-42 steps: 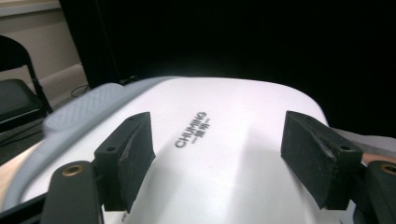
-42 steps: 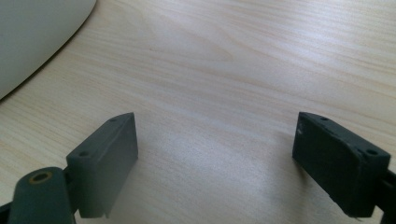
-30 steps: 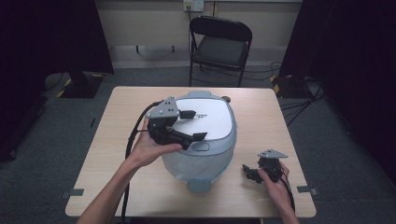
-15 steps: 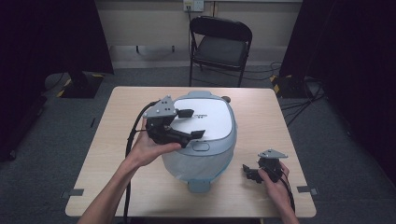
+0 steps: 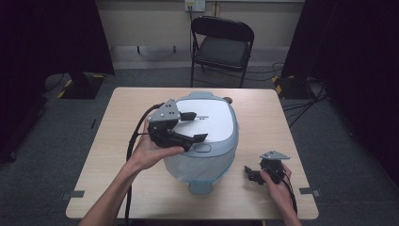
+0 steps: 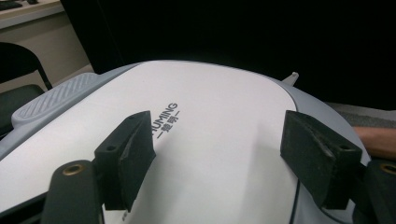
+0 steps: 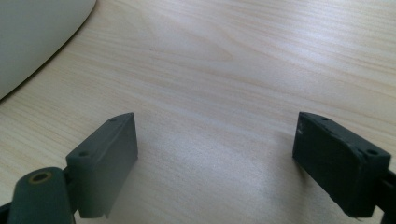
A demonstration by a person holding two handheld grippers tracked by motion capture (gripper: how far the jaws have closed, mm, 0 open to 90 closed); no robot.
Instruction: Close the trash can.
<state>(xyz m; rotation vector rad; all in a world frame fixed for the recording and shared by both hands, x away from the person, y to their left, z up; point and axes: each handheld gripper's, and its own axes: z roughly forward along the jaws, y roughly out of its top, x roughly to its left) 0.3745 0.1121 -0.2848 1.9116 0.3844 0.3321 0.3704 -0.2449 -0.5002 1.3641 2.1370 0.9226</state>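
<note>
A big rice cooker (image 5: pixel 203 136) sat in the middle of the table (image 5: pixel 117 117). Its lid was white and flat on top, with a light blue-grey rim and a grey handle at the back. A small flap stuck out at the front, near your edge of the table.

You held your left gripper (image 5: pixel 195 126) over the left part of the lid. Its jaws stood wide apart with nothing between them, and the white lid lay just under them. In the left gripper view you could read dark letters printed on the lid between the two black pads (image 6: pixel 128 163).

Your right gripper (image 5: pixel 251 174) rested on the table, to the right of the cooker and apart from it. Its jaws stood wide apart too, with bare wood between them.

The table was pale wood with a soft grain. Grey carpet lay under it. A black folding chair (image 5: pixel 221 47) stood behind the table by a light wall, with dark curtains on both sides.
</note>
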